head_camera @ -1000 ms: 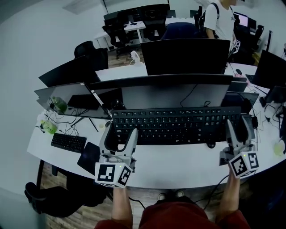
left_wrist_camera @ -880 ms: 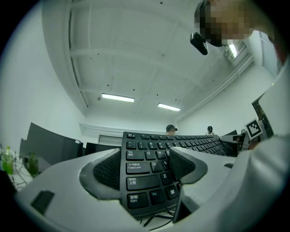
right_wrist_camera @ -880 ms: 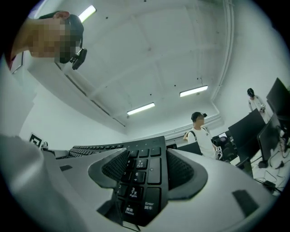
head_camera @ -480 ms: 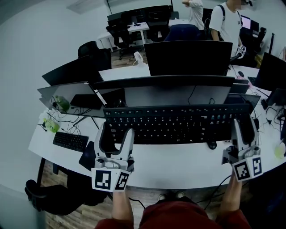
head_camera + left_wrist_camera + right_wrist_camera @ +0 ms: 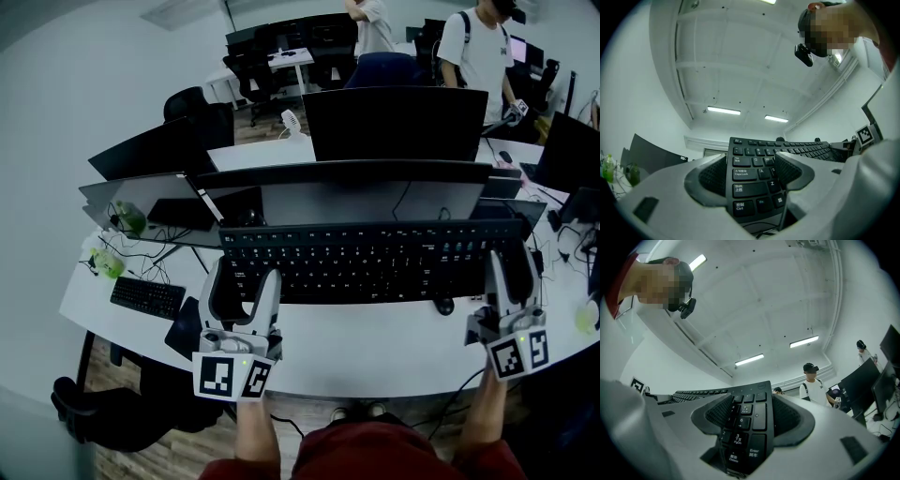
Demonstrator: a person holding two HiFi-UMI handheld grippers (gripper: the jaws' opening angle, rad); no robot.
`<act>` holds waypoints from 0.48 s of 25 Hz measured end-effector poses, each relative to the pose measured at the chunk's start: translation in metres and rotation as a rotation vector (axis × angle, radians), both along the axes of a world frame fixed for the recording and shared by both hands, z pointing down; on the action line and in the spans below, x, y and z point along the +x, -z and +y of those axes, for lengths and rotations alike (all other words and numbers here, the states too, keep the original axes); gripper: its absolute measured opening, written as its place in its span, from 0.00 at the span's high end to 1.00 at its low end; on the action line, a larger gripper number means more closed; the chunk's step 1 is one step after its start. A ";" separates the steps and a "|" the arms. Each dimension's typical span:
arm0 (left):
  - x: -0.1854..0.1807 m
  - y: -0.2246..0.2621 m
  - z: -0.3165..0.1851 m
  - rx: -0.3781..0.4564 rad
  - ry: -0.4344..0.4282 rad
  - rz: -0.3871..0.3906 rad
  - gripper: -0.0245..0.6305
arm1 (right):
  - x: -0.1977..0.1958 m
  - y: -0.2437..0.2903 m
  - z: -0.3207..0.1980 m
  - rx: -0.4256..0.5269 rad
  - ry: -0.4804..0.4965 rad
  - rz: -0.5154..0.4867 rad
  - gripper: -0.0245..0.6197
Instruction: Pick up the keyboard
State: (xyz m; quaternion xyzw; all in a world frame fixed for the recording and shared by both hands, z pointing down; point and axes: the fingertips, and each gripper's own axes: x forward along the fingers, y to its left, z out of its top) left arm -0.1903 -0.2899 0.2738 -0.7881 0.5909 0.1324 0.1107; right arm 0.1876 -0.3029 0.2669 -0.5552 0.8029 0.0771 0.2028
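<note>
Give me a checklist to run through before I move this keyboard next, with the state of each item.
1. Left gripper shut on the keyboard's left end: ok.
2. Right gripper shut on the number-pad end: ok.
3. Keyboard roughly level between the two grippers: ok.
4. Gap to the monitor directly behind it: cannot tell.
5. Keyboard cable free to follow: cannot tell, none is visible.
6. Small dark object at the near edge clear of the keyboard: cannot tell.
</note>
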 end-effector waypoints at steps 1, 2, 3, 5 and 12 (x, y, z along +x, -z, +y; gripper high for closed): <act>0.000 0.000 0.000 0.000 -0.001 0.000 0.47 | 0.000 0.000 0.000 0.000 -0.001 0.001 0.57; 0.000 0.000 -0.001 0.000 -0.002 0.000 0.47 | 0.000 0.000 0.000 0.001 -0.002 0.001 0.57; 0.000 0.000 -0.001 0.000 -0.003 0.000 0.47 | 0.000 0.000 0.001 0.002 -0.002 0.000 0.57; 0.000 0.000 -0.001 0.002 -0.002 -0.001 0.47 | 0.000 0.000 0.001 0.003 -0.002 -0.001 0.57; 0.000 0.001 -0.001 0.007 -0.003 0.000 0.47 | 0.000 0.001 0.001 0.008 -0.003 -0.001 0.57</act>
